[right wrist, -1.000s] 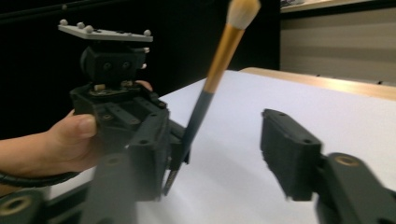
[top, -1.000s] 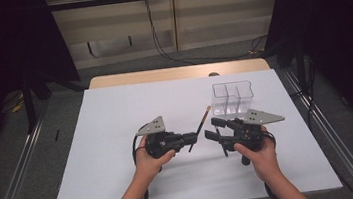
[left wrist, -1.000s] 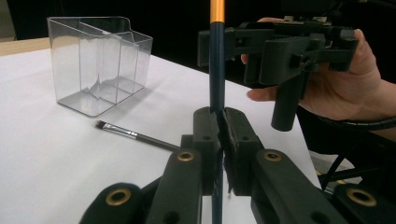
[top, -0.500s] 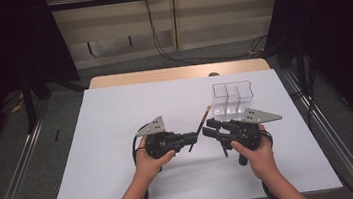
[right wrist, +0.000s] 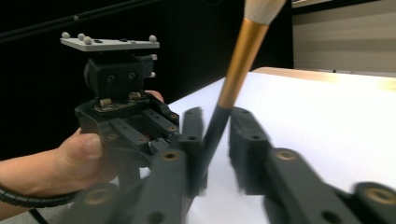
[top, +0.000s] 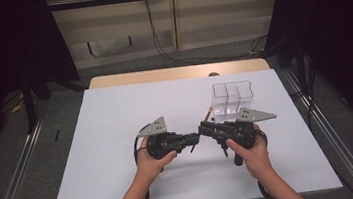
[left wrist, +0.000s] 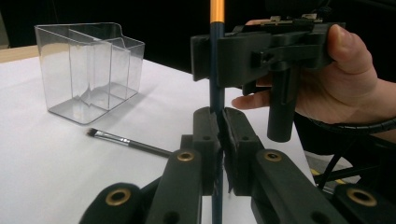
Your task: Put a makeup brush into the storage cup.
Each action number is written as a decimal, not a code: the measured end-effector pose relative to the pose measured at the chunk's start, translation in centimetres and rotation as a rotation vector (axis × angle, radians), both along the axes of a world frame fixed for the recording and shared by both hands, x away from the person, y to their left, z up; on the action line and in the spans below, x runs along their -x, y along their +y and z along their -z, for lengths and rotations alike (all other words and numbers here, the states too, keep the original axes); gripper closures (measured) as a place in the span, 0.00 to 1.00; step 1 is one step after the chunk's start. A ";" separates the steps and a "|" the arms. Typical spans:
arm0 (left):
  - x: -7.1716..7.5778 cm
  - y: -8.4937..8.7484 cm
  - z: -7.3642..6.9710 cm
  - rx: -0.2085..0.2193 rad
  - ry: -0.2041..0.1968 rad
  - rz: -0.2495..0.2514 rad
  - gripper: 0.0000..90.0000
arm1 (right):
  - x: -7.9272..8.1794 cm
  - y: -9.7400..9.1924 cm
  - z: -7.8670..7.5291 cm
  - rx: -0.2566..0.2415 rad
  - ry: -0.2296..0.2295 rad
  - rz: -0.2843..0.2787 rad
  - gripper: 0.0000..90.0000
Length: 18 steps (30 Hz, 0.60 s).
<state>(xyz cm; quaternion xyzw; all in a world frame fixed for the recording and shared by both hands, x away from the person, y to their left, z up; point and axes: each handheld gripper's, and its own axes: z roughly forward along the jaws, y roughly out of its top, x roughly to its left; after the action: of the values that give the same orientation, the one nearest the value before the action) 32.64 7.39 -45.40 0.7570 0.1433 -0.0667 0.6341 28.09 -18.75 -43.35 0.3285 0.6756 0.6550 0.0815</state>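
Brush handle (left wrist: 216,88) stands upright between the two claws, above the middle of the desk (top: 116,116). Left claw (left wrist: 220,135) is clamped shut on the dark lower part of that handle, pads pressed against it from both sides. Right claw (right wrist: 215,140) has just been closing around the same handle, higher up, below the gold ferrule (right wrist: 240,56); in the right claw view one pad lies against the shaft while a narrow gap shows at the other, so a firm grip cannot be confirmed. The pale bristle head (right wrist: 261,9) points up past the top edge of that view.

In the high view the left claw (top: 195,138) and right claw (top: 202,128) meet tip to tip, each held in one hand, the left hand (top: 153,160) and right hand (top: 251,154) coming in from the near edge. The brush tip (top: 209,110) shows just beyond them.

A second, smaller brush (left wrist: 126,141) lies flat on the white desk surface, near the clear plastic organiser (left wrist: 88,70) but apart from it. The organiser has several compartments and stands upright on the far right part of the desk (top: 232,98), just beyond the right claw.
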 end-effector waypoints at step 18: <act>-0.2 -0.1 0.0 -0.003 0.045 0.034 0.70 | 0.0 0.1 -0.9 0.003 -0.042 -0.052 0.93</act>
<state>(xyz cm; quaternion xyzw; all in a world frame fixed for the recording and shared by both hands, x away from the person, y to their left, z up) 32.82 7.33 -45.39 0.7586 0.1447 -0.0945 0.6282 28.04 -18.61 -42.41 0.2970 0.6829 0.6627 0.0791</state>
